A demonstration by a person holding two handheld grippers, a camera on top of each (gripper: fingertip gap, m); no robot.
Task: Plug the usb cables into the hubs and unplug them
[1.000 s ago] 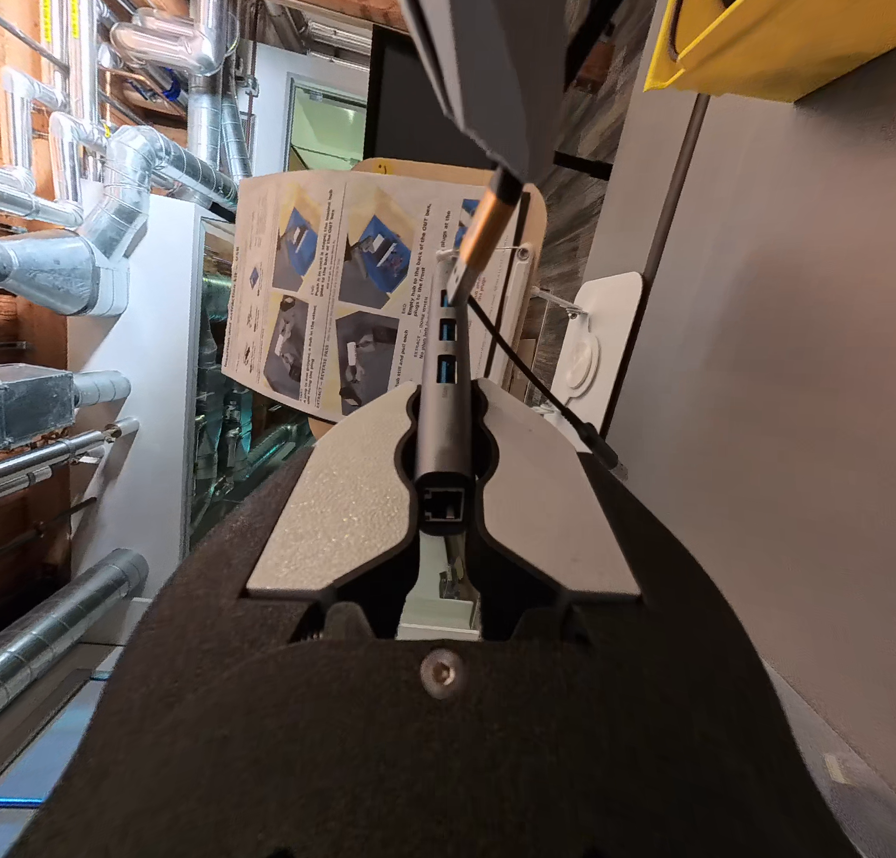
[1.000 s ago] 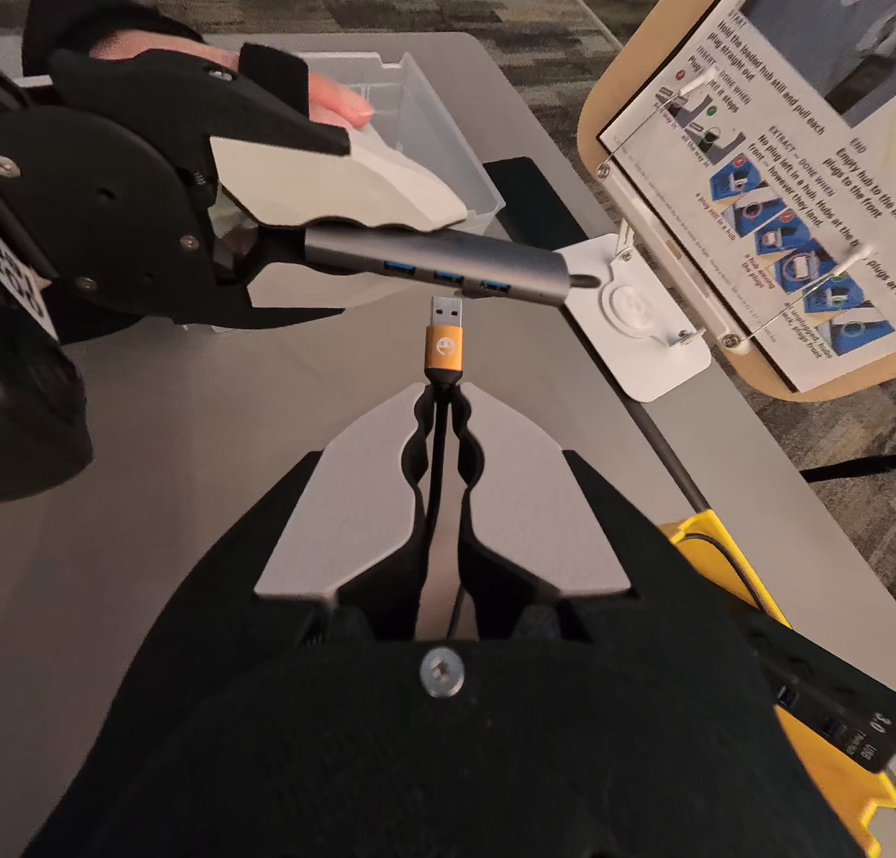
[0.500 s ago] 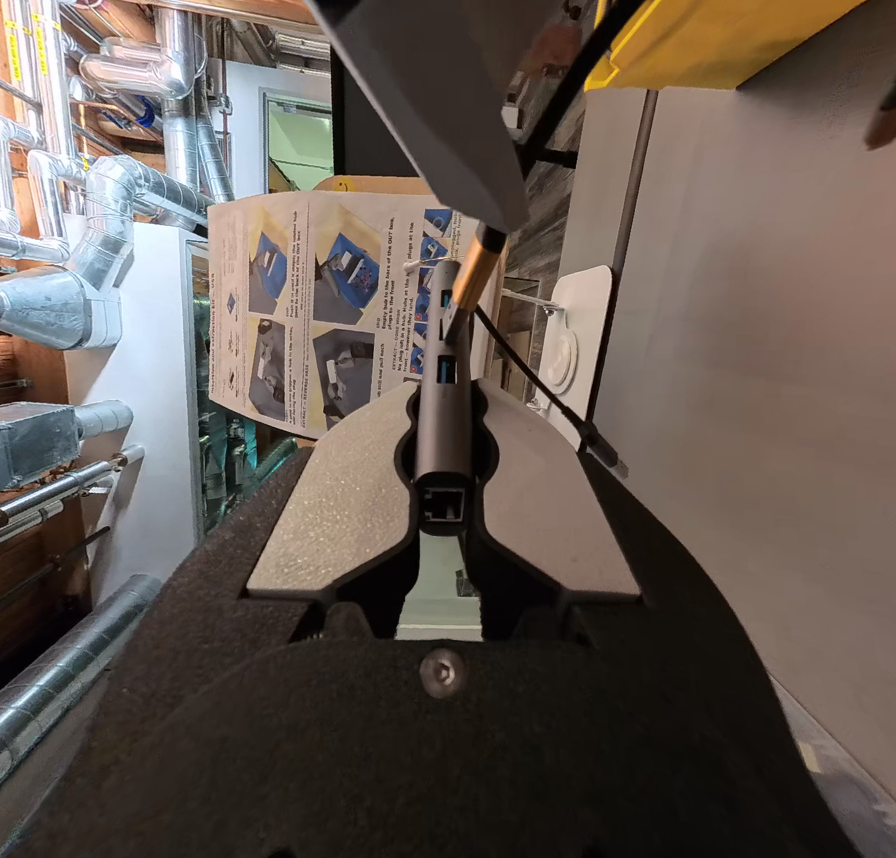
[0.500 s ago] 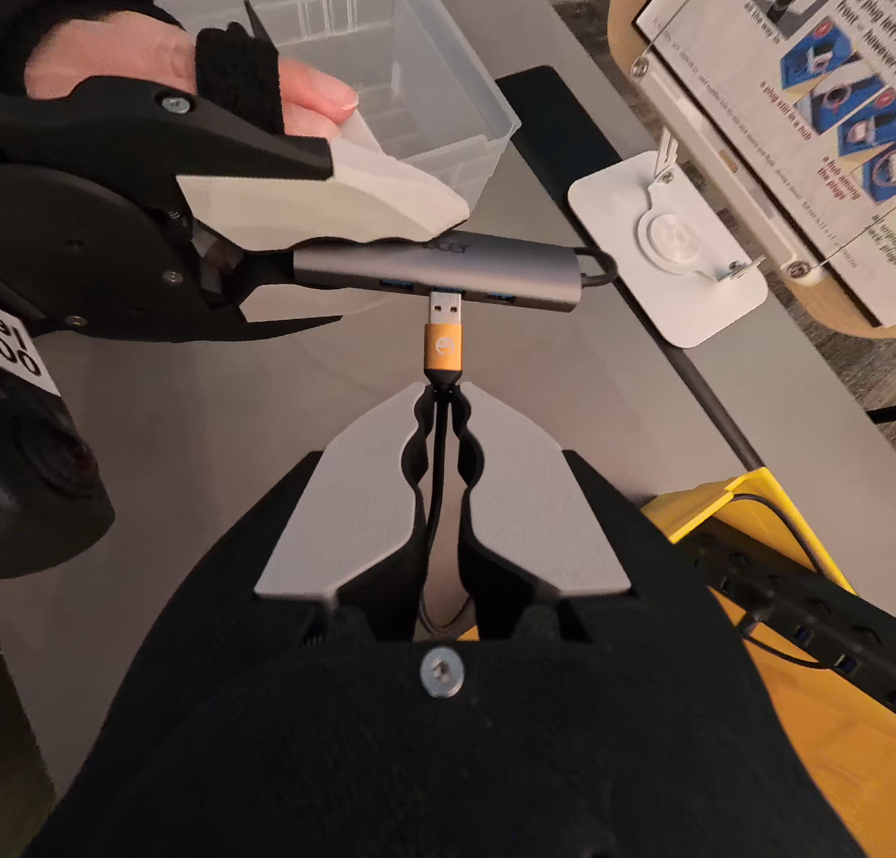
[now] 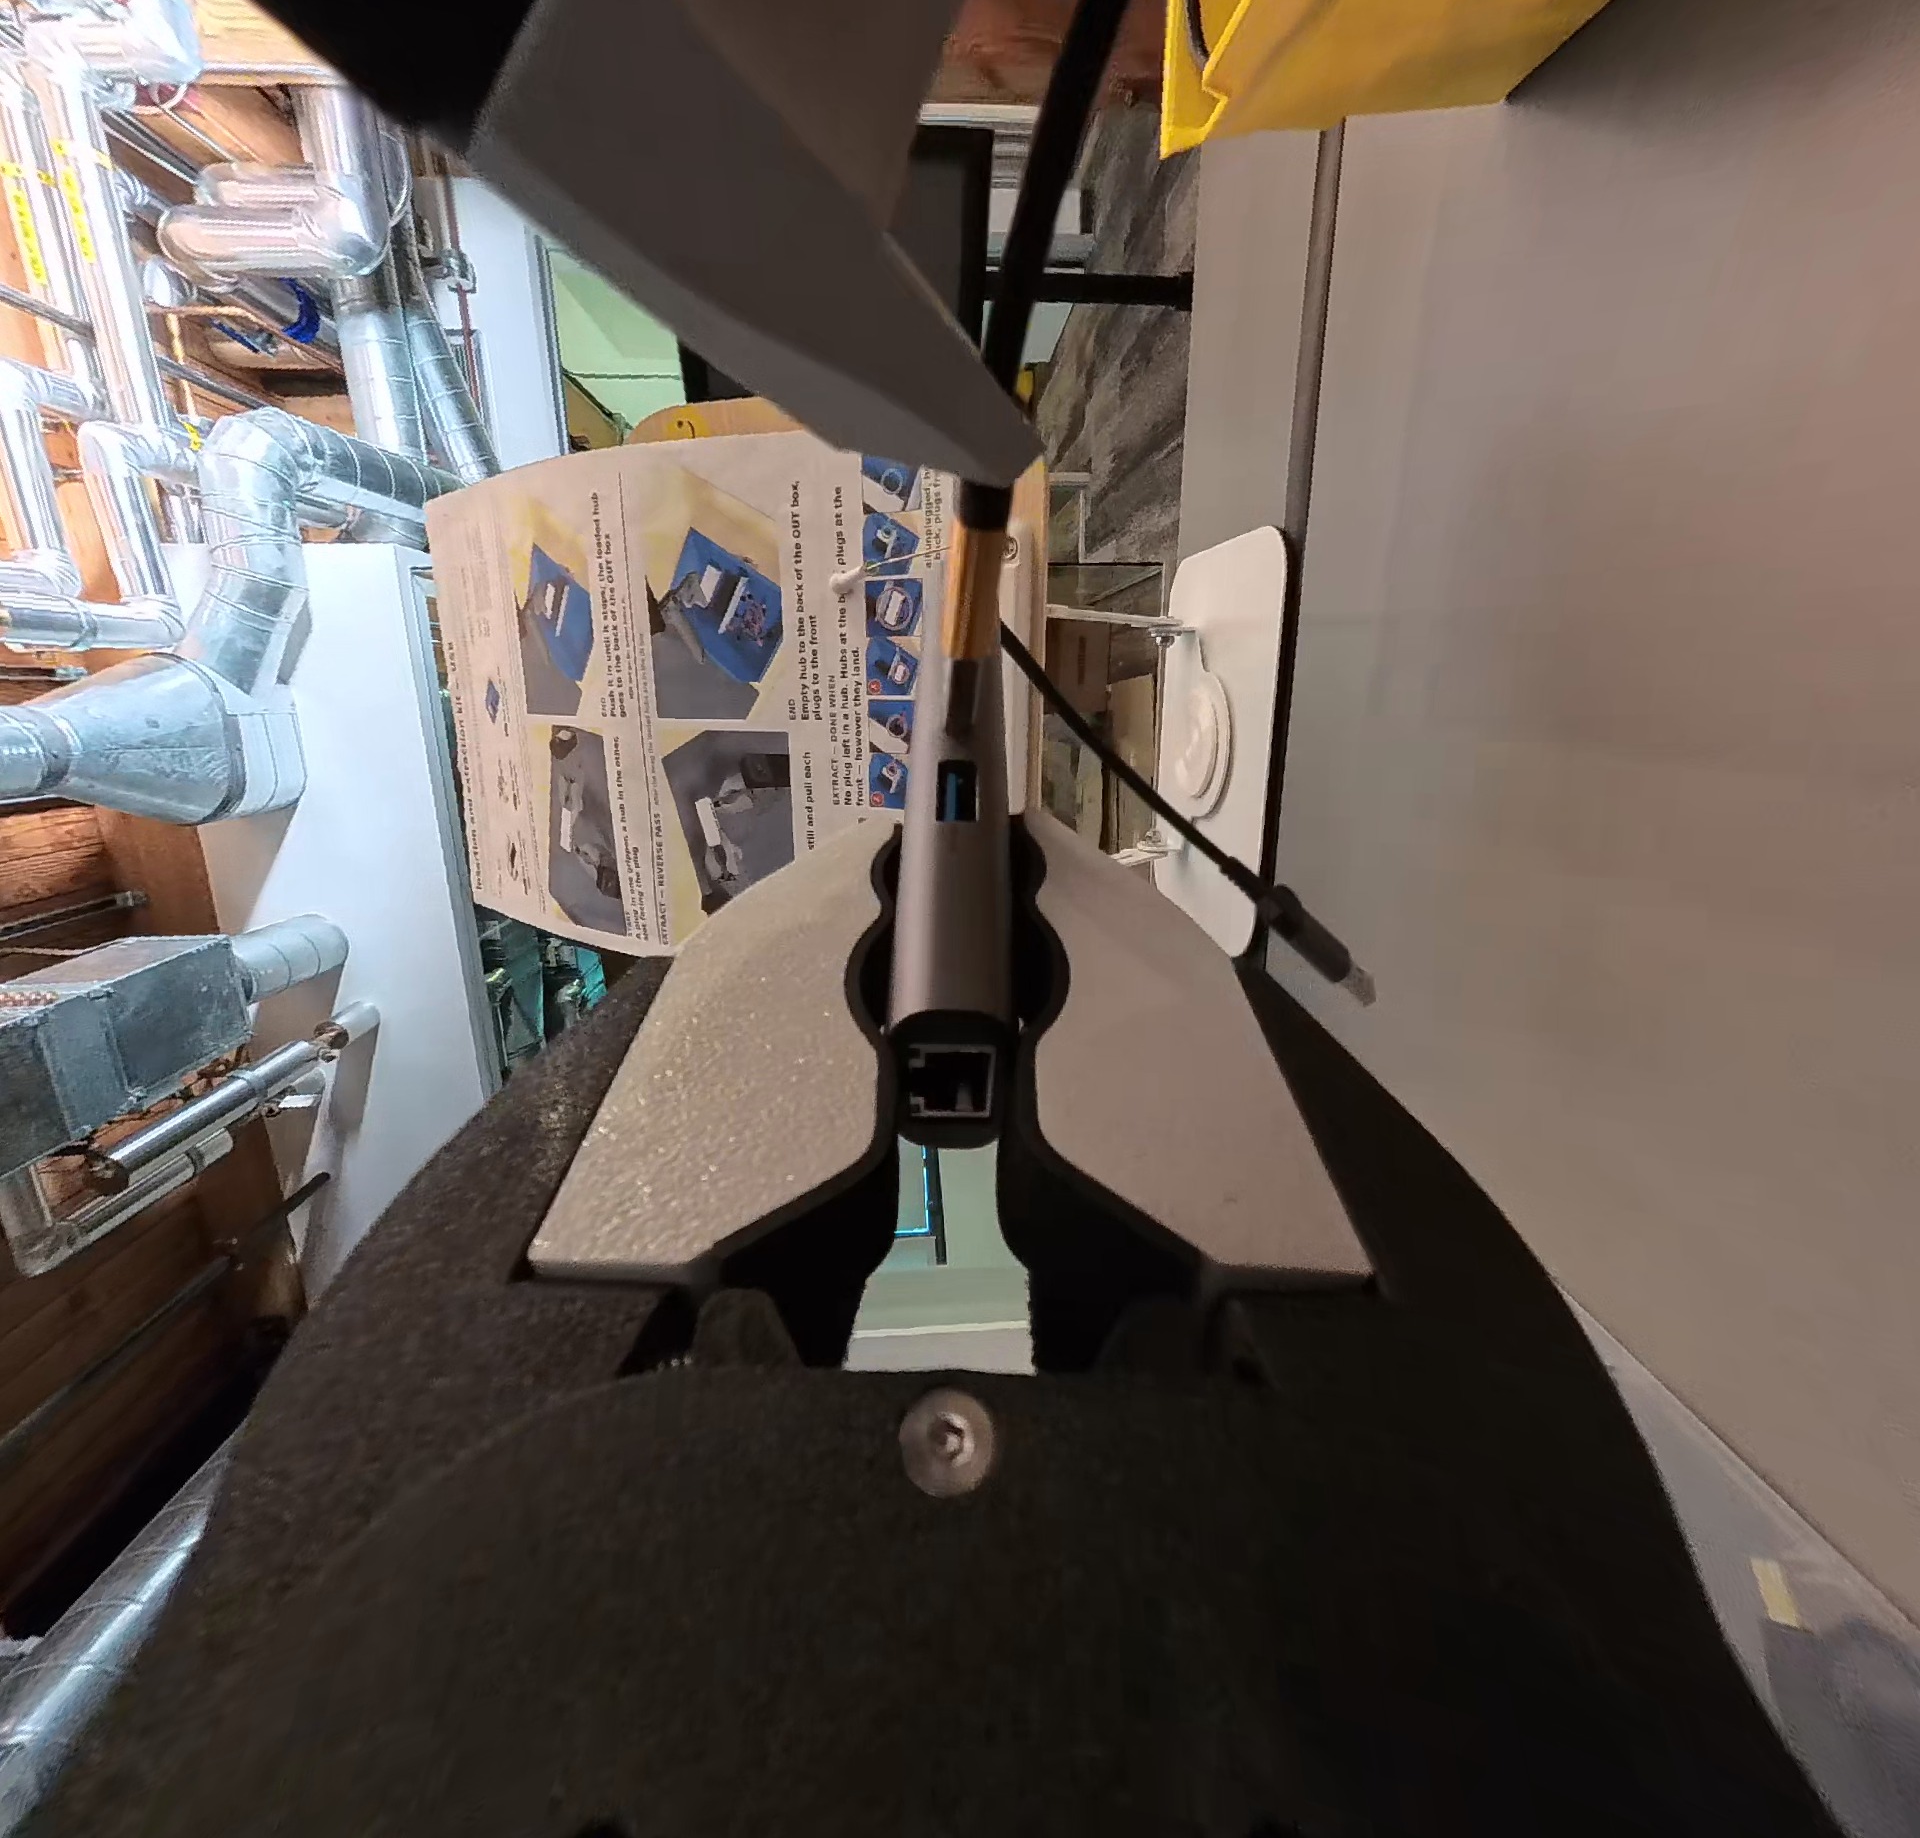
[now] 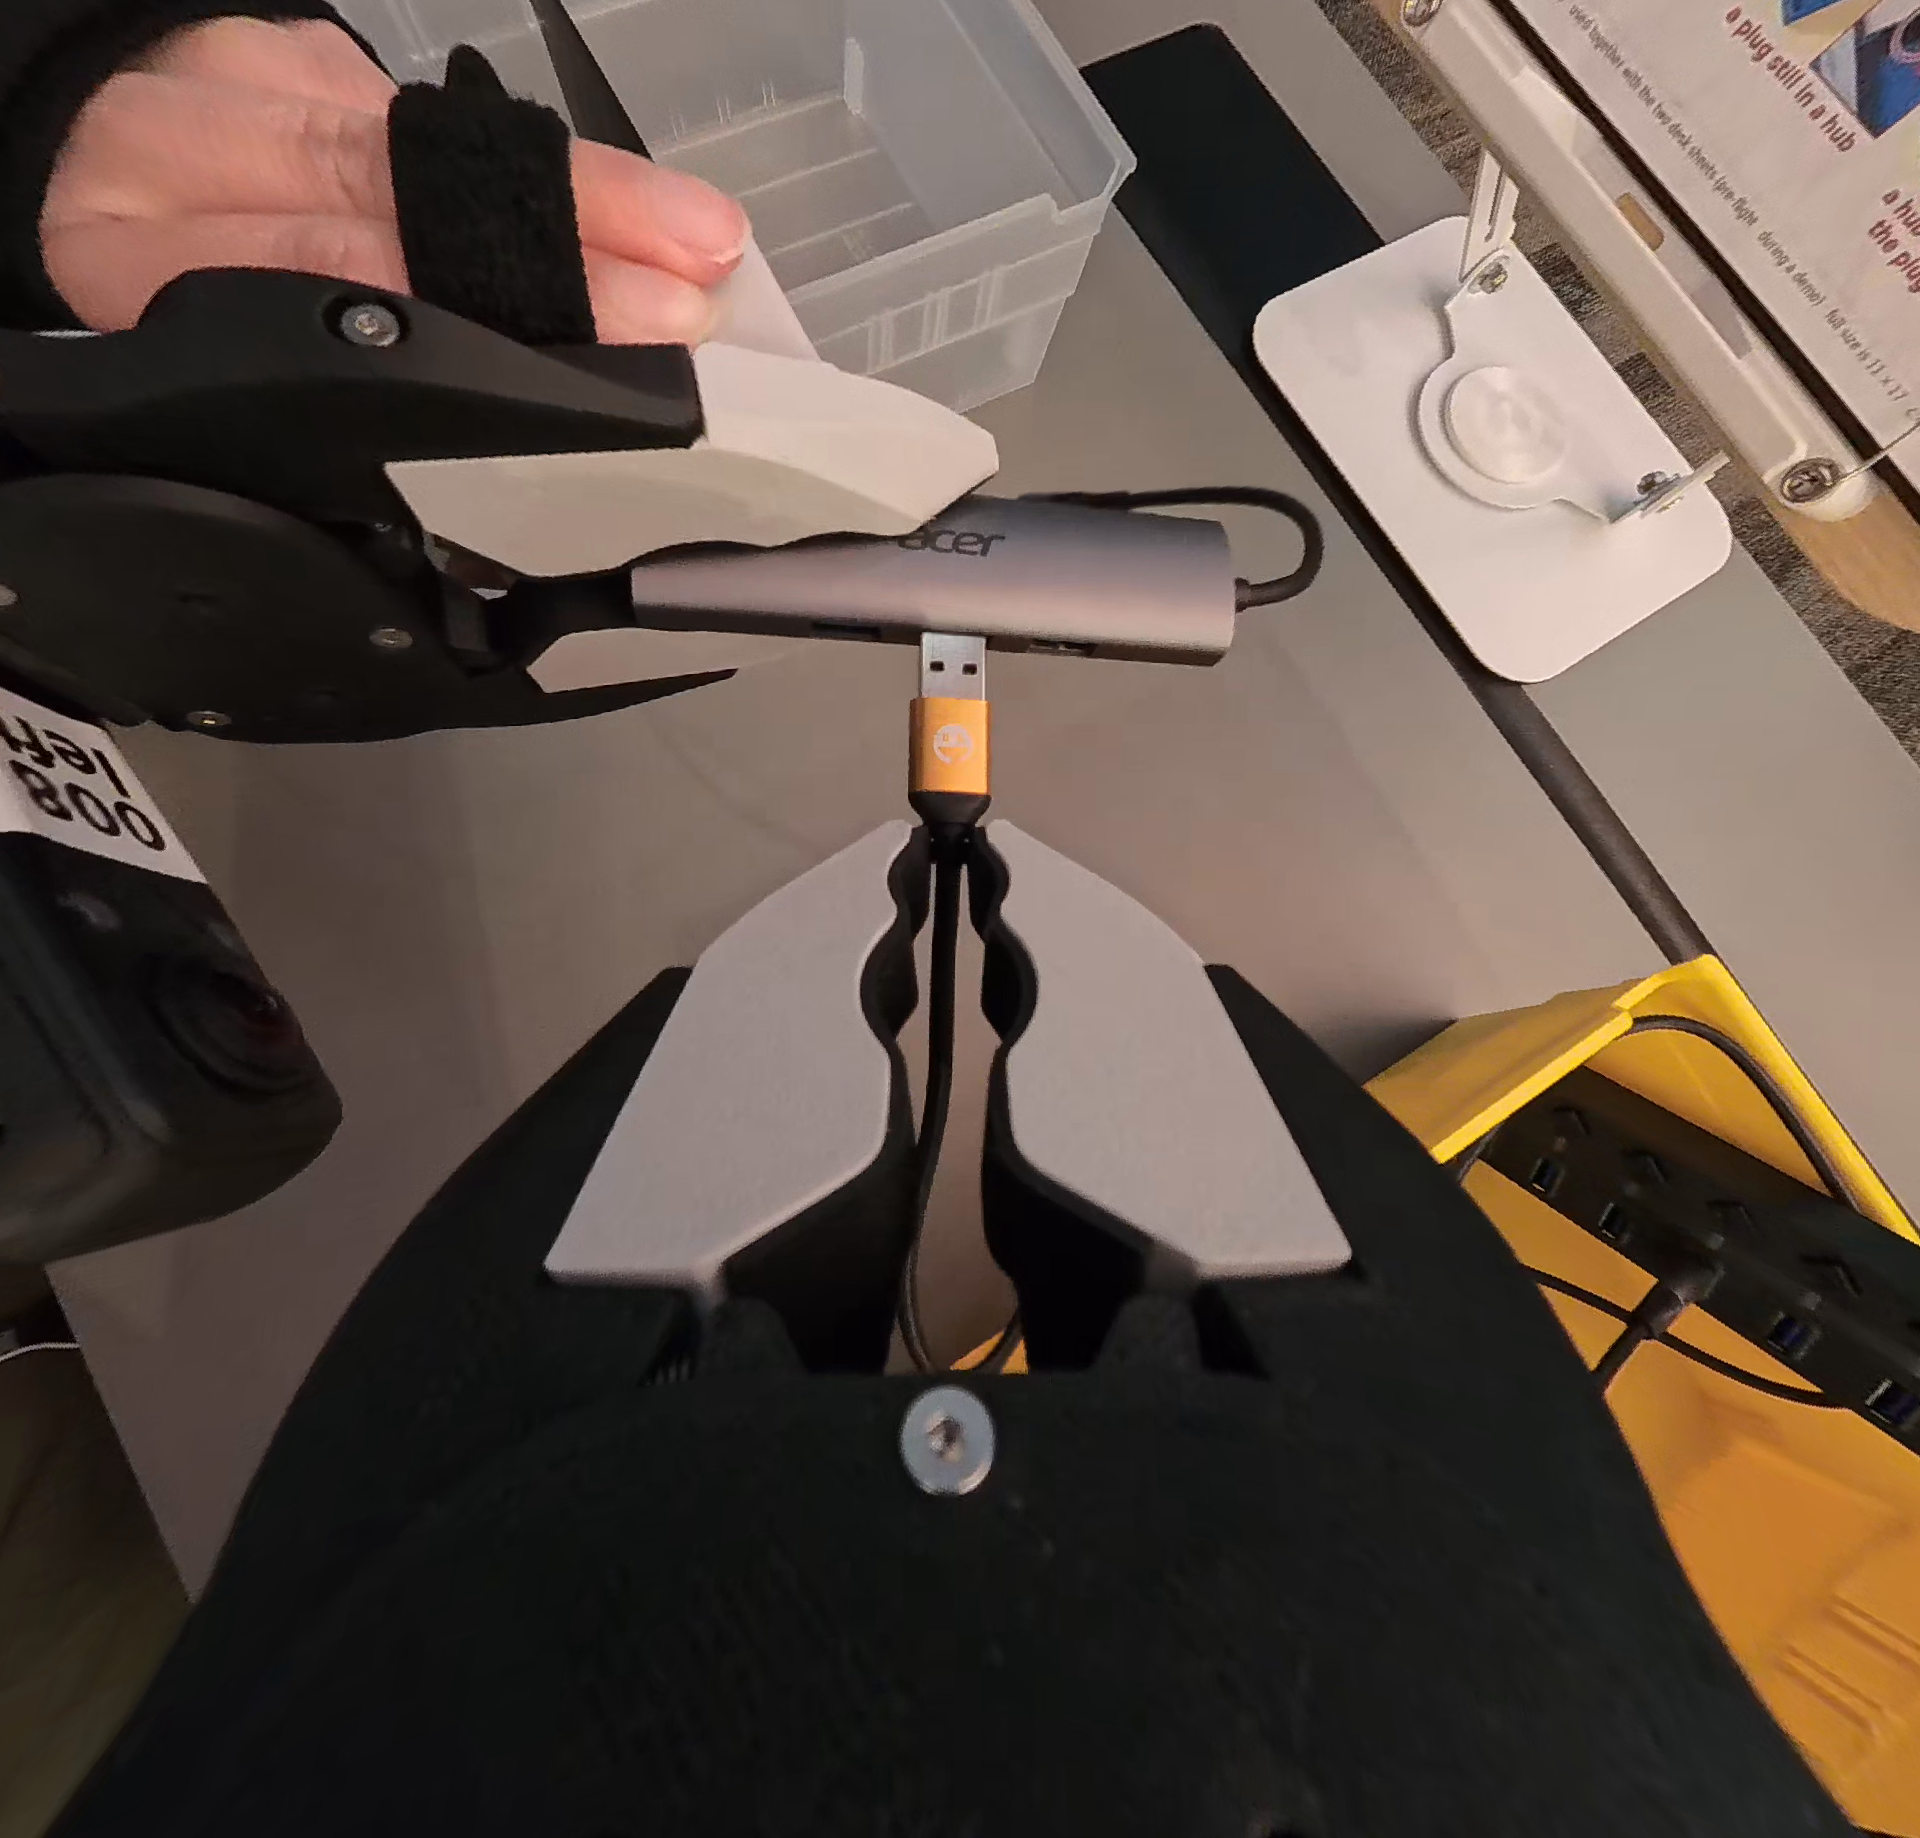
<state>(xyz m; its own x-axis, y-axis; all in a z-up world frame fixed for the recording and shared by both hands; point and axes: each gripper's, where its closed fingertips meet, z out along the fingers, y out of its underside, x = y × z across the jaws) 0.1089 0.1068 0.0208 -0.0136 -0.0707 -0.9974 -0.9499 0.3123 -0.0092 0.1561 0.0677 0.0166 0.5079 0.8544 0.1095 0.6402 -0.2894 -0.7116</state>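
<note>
My left gripper point(image 5: 951, 832) is shut on a slim grey USB hub point(image 5: 948, 915), held lengthwise between its fingers above the table; the hub also shows in the right wrist view point(image 6: 935, 583), level and crosswise. My right gripper point(image 6: 948, 827) is shut on a black cable just behind its orange-sleeved USB plug point(image 6: 950, 744). The plug's metal tip touches the hub's middle port and most of the metal still shows. In the left wrist view the orange plug point(image 5: 971, 593) meets the hub's side from above. The hub's own short black lead point(image 5: 1143, 801) hangs loose.
A clear plastic bin point(image 6: 883, 157) stands behind the hub. A yellow bin point(image 6: 1714, 1373) holding black hubs and cables sits at the right. A white stand base point(image 6: 1496, 438) and an instruction board point(image 6: 1714, 74) stand at the table's far edge. A gloved hand point(image 6: 312, 178) holds the left gripper. Across from one pair of fingers to the other is roughly 7 centimetres. The left tips stand about 35 centimetres off the white stand base point(image 6: 1496, 438).
The right gripper brought the orange plug up to the hub; its tip went from a small gap below the ports to touching the middle port. The hub rolled so its ports face more downward.
</note>
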